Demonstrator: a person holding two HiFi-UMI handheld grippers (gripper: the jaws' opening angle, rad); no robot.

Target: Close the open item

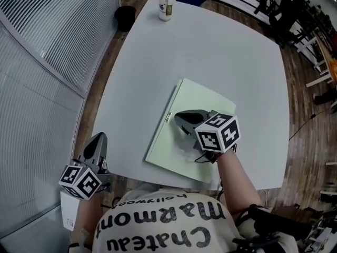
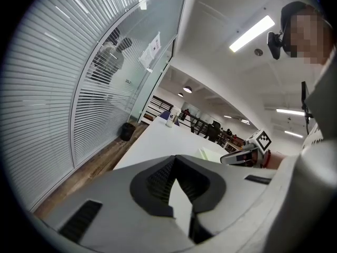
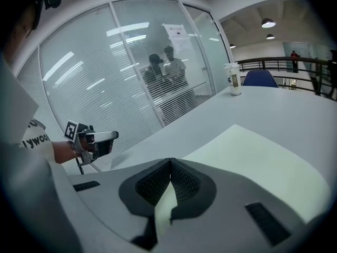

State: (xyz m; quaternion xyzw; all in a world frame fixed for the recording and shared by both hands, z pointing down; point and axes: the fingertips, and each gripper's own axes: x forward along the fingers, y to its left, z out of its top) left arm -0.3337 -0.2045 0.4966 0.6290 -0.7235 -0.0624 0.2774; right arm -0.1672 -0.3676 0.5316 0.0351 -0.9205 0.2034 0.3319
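Note:
A pale green folder [image 1: 181,141] lies flat on the grey table [image 1: 226,62], its cover down and a small clasp on its left edge. My right gripper [image 1: 178,118] hovers over the folder's middle, pointing left, jaws shut with nothing between them. In the right gripper view the folder [image 3: 263,157] spreads out just beyond the shut gripper [image 3: 170,162]. My left gripper [image 1: 98,137] is held off the table's near left corner, shut and empty. The left gripper view looks past its gripper [image 2: 175,159] along the table to the folder [image 2: 210,154] and the right gripper [image 2: 237,157].
A white paper cup [image 1: 168,3] stands at the table's far edge, with a blue chair [image 3: 260,78] behind it. A black bin [image 1: 125,17] sits on the wooden floor by the far left corner. A glass wall with blinds [image 1: 47,62] runs along the left.

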